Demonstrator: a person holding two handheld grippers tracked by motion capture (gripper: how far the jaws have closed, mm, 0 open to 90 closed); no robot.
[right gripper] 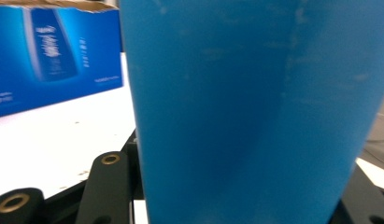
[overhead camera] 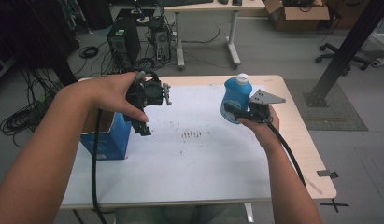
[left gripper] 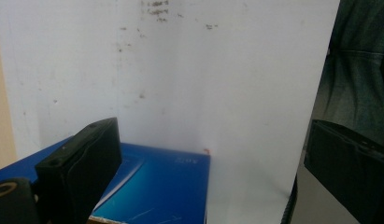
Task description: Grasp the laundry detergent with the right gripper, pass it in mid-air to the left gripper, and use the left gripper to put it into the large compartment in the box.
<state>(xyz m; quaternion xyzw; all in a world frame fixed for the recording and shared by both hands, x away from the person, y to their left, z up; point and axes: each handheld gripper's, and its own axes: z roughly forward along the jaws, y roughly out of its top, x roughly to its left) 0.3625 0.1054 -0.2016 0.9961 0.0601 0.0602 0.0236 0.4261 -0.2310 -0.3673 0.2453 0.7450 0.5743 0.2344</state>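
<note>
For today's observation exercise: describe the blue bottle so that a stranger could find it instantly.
Start at the white-topped table. Above its right side, the right gripper holds the blue bottle upright. Its white cap and rounded body set it apart from the square blue box at the left edge.

The left gripper (overhead camera: 144, 122) is a black, boxy tool with small grey metal levers at its sides and a thick black cable (overhead camera: 93, 172) trailing from its rear along the forearm. In the left gripper view its two jaws are flat, matte black blocks, one with a brass-ringed screw hole near its base. The right gripper (overhead camera: 236, 111) is black too, topped by a grey three-cornered plate (overhead camera: 266, 97) pierced with small holes, and a black cable (overhead camera: 288, 149) runs back from it. Both forearms are bare, with no sleeves showing. Brass-ringed holes also mark the right gripper's jaw bases.
</note>
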